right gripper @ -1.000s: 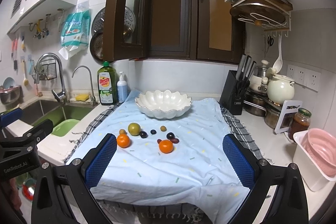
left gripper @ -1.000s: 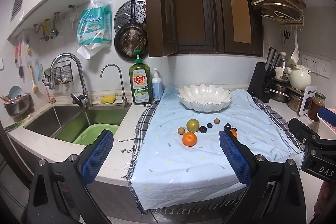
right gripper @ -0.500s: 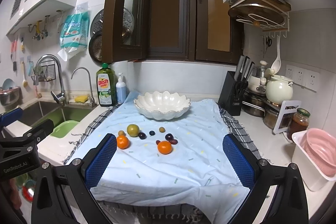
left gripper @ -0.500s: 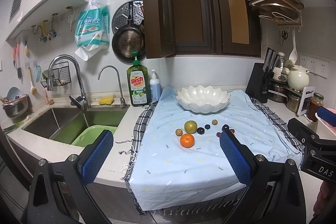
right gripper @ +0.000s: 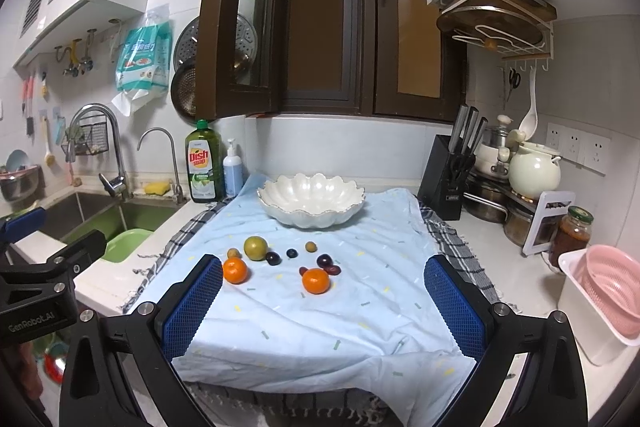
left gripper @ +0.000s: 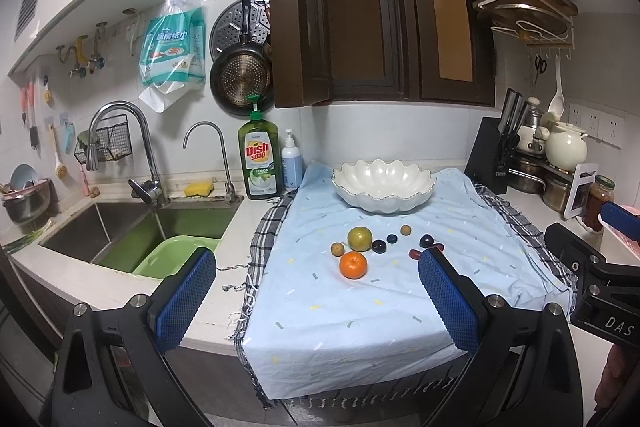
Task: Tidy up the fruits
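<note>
In the left wrist view, the scene has shifted only a little against one second ago: the white bowl [left gripper: 383,189] and the fruits sit slightly more to the left and lower, so I think my left gripper [left gripper: 316,301] is drifting slowly, not yet committing to anything. Its jaws stand wide apart and hold nothing. The fruits lie on the blue cloth [left gripper: 360,307] ahead of the fingers, well apart from them: an orange [left gripper: 353,264] nearest, behind it a green fruit [left gripper: 359,238], and small dark ones to the right. The bowl is empty, so no fruit is organized yet.

In the right wrist view, the change is also small; the fruits appear a little lower and closer to the fingers than before. My right gripper [right gripper: 323,301] is spread open and empty too. A second orange [right gripper: 315,280] lies almost straight ahead between the two pads, and the first orange [right gripper: 235,270] is just beside the left pad [right gripper: 192,307] in the picture. The bowl [right gripper: 311,200] stands behind all fruits, near the back wall.
</note>
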Available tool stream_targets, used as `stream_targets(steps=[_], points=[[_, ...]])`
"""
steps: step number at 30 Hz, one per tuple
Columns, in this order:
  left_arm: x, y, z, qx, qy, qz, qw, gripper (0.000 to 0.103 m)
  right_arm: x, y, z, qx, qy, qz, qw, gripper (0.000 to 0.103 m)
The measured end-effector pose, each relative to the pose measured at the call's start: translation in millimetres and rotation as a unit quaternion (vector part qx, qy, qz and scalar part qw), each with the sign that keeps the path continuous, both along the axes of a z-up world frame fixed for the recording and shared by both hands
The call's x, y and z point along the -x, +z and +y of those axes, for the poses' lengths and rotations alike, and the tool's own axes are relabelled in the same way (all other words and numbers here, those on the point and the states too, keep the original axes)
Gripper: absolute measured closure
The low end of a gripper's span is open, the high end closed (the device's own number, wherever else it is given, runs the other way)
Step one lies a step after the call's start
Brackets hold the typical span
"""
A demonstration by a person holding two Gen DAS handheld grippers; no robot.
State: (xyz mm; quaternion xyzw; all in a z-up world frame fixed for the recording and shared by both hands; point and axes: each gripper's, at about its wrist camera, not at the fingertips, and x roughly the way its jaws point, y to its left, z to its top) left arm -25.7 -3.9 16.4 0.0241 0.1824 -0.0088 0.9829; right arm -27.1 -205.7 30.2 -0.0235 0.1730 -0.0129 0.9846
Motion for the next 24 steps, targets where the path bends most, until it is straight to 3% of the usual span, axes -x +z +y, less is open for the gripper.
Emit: stream_targets(steps=[9, 24], points=[[-8.4, -1.9, -0.7, 0.000, -0.004, 0.008, 1.0000, 0.000, -3.4, -2.7, 1.9, 0.000, 0.001, 0.004, 1.000, 0.001], [-61.9, -33.1, -10.4, -0.008, -0.025, 0.046, 0.9986, 0.000, -60.8, -31.0, -4.4, -0.018, 0.008, 0.059, 0.998, 0.001]])
